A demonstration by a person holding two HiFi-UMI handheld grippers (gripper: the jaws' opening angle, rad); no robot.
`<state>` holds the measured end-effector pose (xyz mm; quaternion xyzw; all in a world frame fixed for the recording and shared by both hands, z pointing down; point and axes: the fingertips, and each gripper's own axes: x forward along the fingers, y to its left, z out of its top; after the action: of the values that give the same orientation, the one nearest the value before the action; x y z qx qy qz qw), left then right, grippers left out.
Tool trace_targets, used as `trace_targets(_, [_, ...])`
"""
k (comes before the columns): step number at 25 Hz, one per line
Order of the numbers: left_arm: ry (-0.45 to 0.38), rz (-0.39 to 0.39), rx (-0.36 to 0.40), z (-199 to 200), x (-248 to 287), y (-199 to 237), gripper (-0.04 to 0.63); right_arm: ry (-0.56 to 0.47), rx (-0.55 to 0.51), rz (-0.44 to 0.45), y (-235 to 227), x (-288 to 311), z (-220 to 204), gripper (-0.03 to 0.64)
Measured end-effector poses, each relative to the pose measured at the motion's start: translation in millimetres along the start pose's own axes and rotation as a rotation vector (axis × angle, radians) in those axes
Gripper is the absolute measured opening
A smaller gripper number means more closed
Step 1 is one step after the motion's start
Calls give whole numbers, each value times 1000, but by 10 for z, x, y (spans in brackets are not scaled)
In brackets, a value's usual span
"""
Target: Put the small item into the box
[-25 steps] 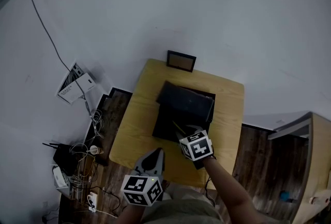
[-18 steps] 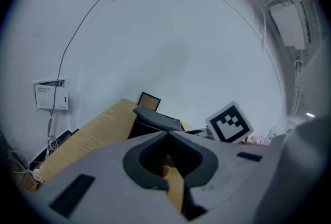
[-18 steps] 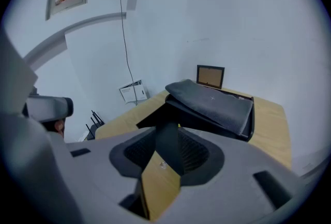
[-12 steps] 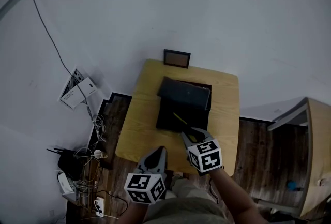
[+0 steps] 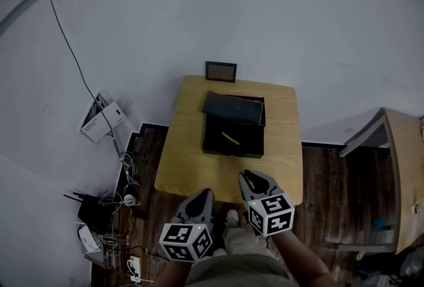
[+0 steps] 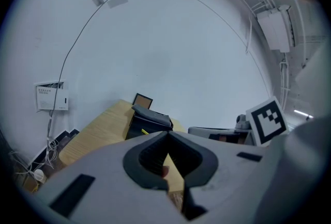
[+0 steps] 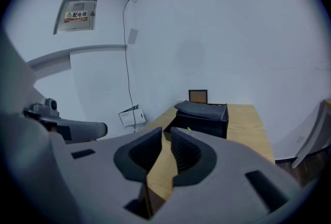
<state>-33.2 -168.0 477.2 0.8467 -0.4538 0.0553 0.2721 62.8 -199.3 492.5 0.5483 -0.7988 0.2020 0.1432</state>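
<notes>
A black box (image 5: 233,135) stands open on the wooden table (image 5: 182,160), its lid (image 5: 233,109) tipped up at the far side. A small yellow item (image 5: 230,138) lies inside on the box floor. My right gripper (image 5: 246,176) hovers at the table's near edge, short of the box; its jaws are closing, with a narrow gap and nothing between them. My left gripper (image 5: 203,194) hangs just off the near edge, shut and empty. The left gripper view shows the box (image 6: 150,122) ahead, and so does the right gripper view (image 7: 207,122).
A small framed picture (image 5: 220,71) leans on the wall behind the table. A white panel (image 5: 101,118) and a cable run down the wall at left, above tangled cables and devices (image 5: 99,206) on the floor. A wooden cabinet (image 5: 401,173) stands at right.
My right gripper has drawn back from over the box to the table's near edge and its jaws have narrowed. The yellow item stays in the box. The left gripper has hardly moved.
</notes>
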Motion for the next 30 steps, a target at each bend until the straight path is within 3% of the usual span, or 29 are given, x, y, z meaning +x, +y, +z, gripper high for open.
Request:
trace_targets(18, [-70, -21, -10, -340, -1000, -412, 3, -157, 9, 26, 788, -1267, -191, 20])
trace_targets(30, [-95, -10, -1, -526, -1440, -542, 3, -190, 1, 53, 1066, -1677, -376, 4])
